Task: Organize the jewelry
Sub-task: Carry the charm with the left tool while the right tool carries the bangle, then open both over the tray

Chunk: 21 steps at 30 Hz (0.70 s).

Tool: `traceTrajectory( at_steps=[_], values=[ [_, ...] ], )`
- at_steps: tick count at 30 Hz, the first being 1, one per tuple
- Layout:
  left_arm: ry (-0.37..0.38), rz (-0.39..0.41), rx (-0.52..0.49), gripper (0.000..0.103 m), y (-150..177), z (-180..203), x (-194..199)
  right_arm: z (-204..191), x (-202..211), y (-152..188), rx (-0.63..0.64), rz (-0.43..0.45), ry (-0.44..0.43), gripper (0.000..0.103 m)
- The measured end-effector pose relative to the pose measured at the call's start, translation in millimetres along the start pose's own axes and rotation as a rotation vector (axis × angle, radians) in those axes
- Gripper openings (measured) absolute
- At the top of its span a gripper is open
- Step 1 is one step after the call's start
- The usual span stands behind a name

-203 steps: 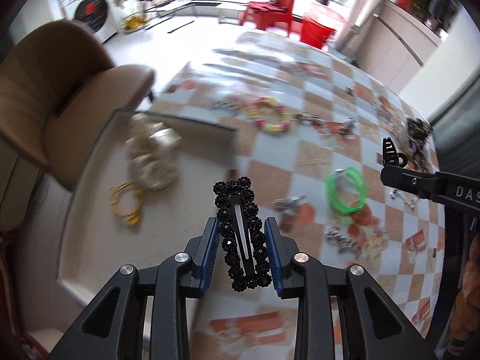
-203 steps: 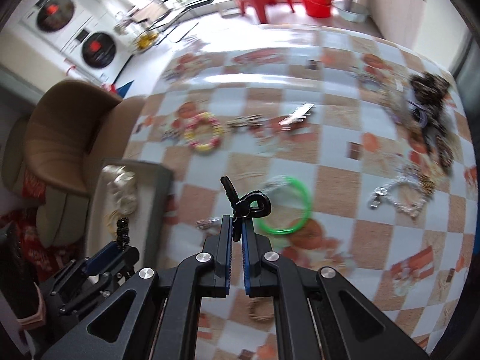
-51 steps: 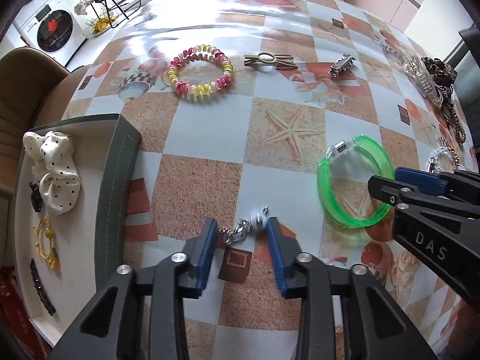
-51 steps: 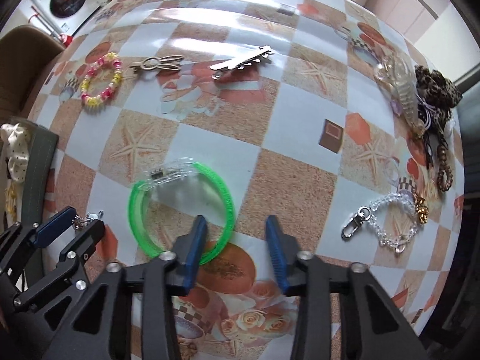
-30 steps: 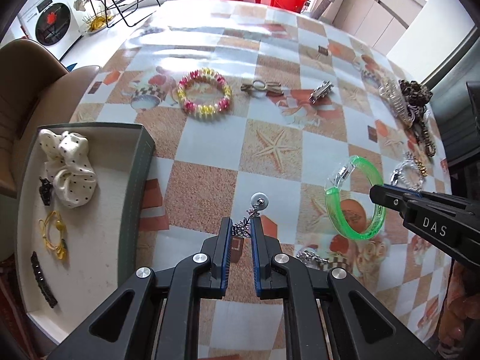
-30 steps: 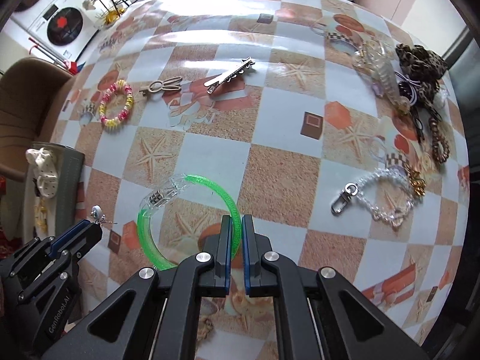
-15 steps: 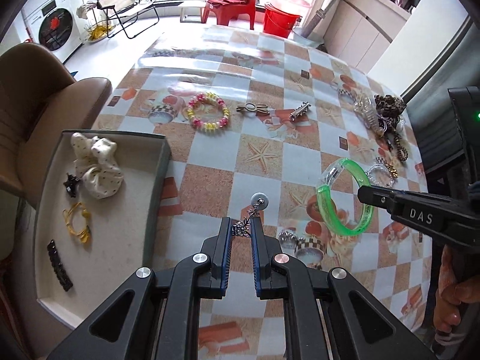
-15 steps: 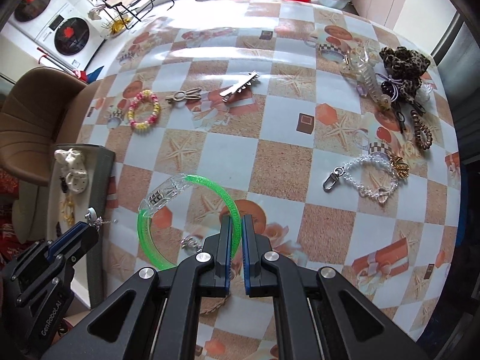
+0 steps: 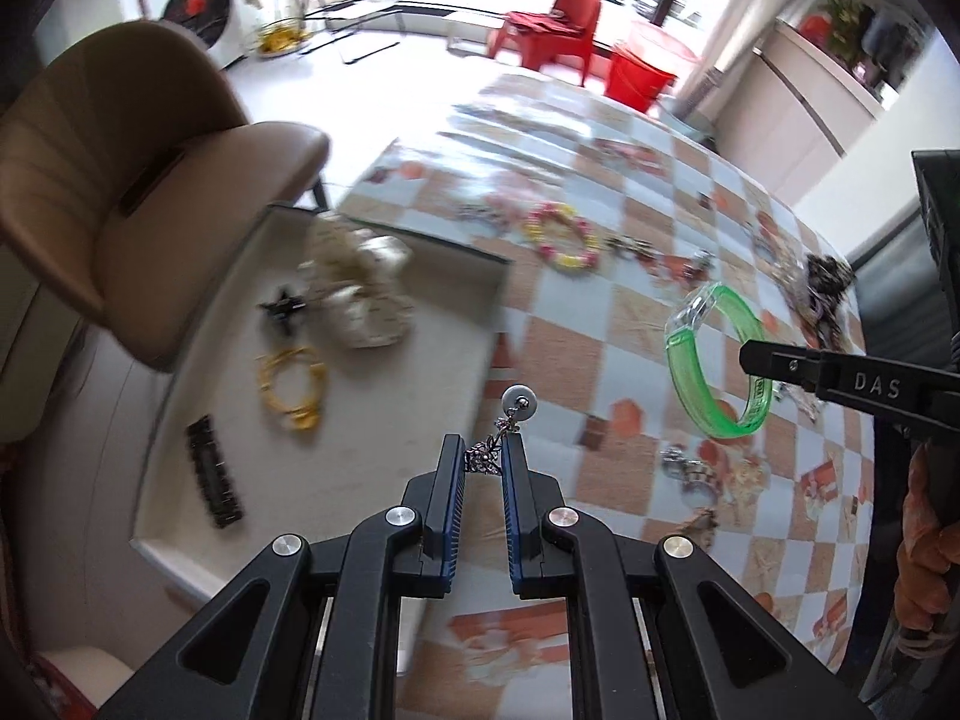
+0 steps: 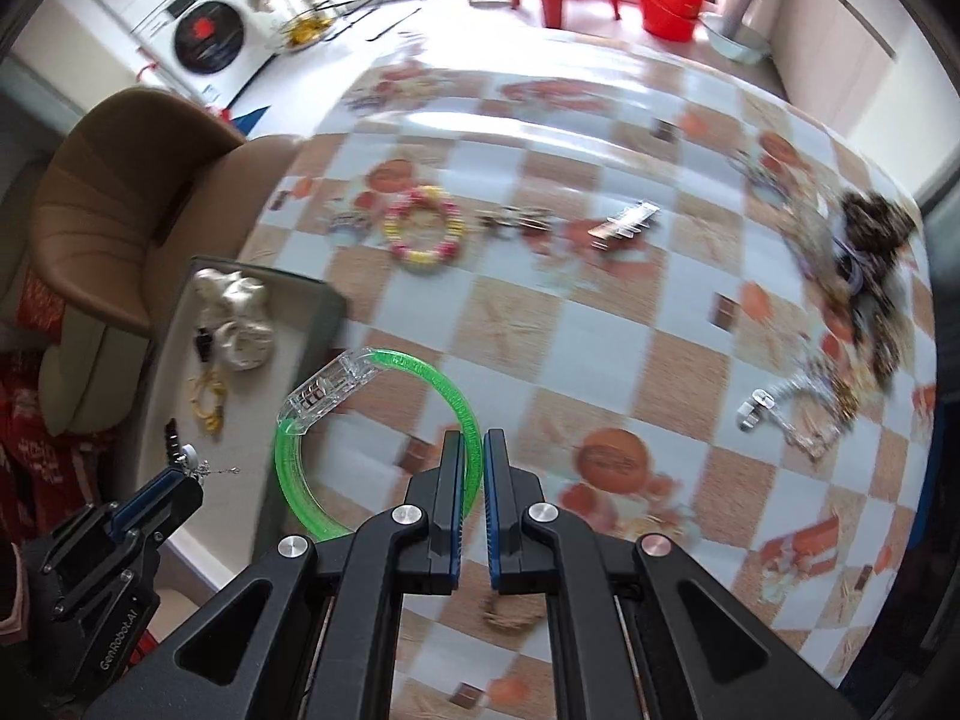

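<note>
My left gripper (image 9: 483, 449) is shut on a small silver chain earring with a round disc (image 9: 517, 403), held in the air over the right edge of the grey tray (image 9: 198, 360). My right gripper (image 10: 471, 445) is shut on the green plastic bracelet (image 10: 384, 420) with a clear clasp, held above the checkered table near the tray; the bracelet also shows in the left wrist view (image 9: 714, 360). The tray holds a white dotted scrunchie (image 9: 360, 294), a yellow hair tie (image 9: 292, 384), a black beaded clip (image 9: 215, 483) and a small black claw clip (image 9: 283, 307).
On the table lie a pink-yellow bead bracelet (image 10: 425, 229), a metal bunny clip (image 10: 513, 217), a silver comb clip (image 10: 627, 222), a clear chain keyring (image 10: 792, 411) and a pile of hair ties (image 10: 864, 258) at the right. A tan chair (image 9: 120, 210) stands left of the tray.
Both grippers have risen and swung left toward the tray, carrying the earring and the green bracelet. The view is motion-blurred now.
</note>
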State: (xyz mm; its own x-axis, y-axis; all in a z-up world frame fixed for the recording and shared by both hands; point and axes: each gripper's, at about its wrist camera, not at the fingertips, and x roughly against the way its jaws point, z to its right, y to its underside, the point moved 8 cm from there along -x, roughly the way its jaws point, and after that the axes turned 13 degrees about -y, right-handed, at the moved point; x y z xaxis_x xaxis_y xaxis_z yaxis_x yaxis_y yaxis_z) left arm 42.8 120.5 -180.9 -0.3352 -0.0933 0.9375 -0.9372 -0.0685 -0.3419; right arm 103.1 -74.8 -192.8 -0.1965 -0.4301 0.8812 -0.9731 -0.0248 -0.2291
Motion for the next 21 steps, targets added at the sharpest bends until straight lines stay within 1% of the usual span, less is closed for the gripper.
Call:
traceTrajectory(
  at_steps=[7,11,16,21],
  values=[
    [-0.049,-0.037,0.091,0.015,12,-56,-20,-65,-37,-15,0.126,-0.053,-0.026,0.006],
    [-0.069,-0.063,0.124,0.015,21,-77,-34,-97,-63,-21,0.199,-0.090,-0.024,0.006],
    [-0.085,-0.090,0.143,0.015,30,-90,-52,-117,-94,-24,0.251,-0.134,-0.008,0.006],
    [-0.100,-0.107,0.140,0.015,35,-94,-69,-124,-121,-26,0.270,-0.170,0.011,0.006]
  ],
)
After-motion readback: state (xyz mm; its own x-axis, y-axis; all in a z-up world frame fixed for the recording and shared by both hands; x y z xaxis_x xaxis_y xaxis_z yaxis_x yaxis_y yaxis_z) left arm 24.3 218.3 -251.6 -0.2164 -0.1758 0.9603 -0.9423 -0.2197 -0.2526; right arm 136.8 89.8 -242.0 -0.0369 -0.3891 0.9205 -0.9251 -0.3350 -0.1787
